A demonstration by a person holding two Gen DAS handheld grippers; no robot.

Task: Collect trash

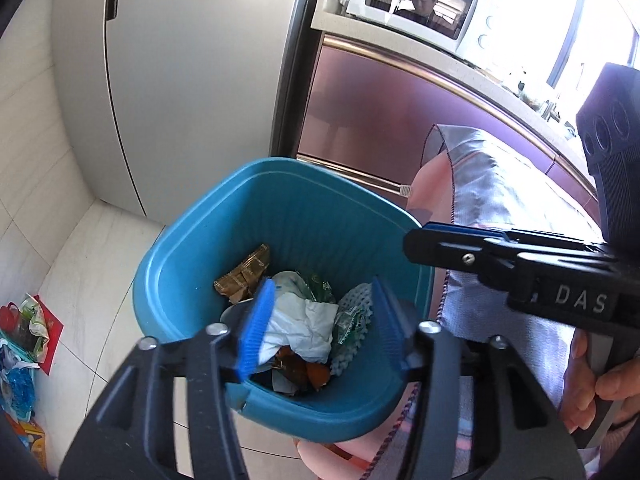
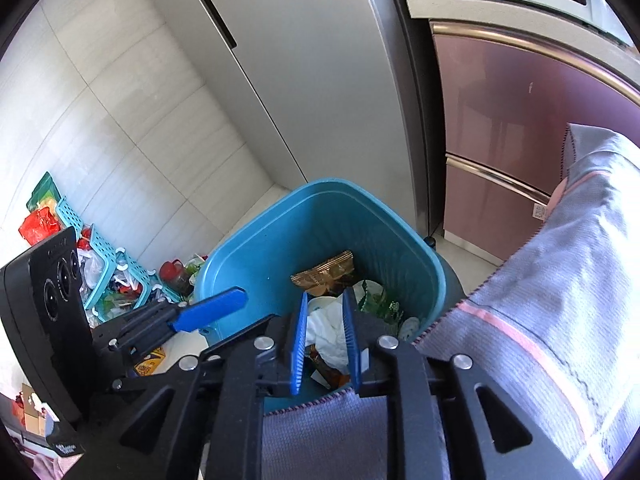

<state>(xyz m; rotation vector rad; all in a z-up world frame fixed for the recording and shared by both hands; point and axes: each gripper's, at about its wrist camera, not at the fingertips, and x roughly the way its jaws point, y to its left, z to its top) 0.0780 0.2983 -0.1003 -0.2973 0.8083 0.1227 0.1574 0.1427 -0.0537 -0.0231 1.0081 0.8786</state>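
Observation:
A blue trash bin [image 1: 192, 264] [image 2: 260, 248] stands on the tiled floor, holding crumpled white paper [image 1: 304, 320] [image 2: 326, 330], a brown wrapper [image 1: 244, 274] [image 2: 326, 274], green plastic and white foam net. My left gripper [image 1: 320, 322] hovers over the bin's near rim, open and empty. My right gripper [image 2: 325, 340] is above the bin, jaws a little apart with nothing between them. It also shows in the left wrist view [image 1: 416, 240], over the bin's right rim.
A grey-and-pink cloth [image 1: 492, 216] [image 2: 560, 300] covers the surface right of the bin. A silver fridge [image 1: 180, 80] and pink cabinets [image 1: 380, 120] stand behind. A teal basket [image 2: 104, 264] and clutter lie on the floor at left.

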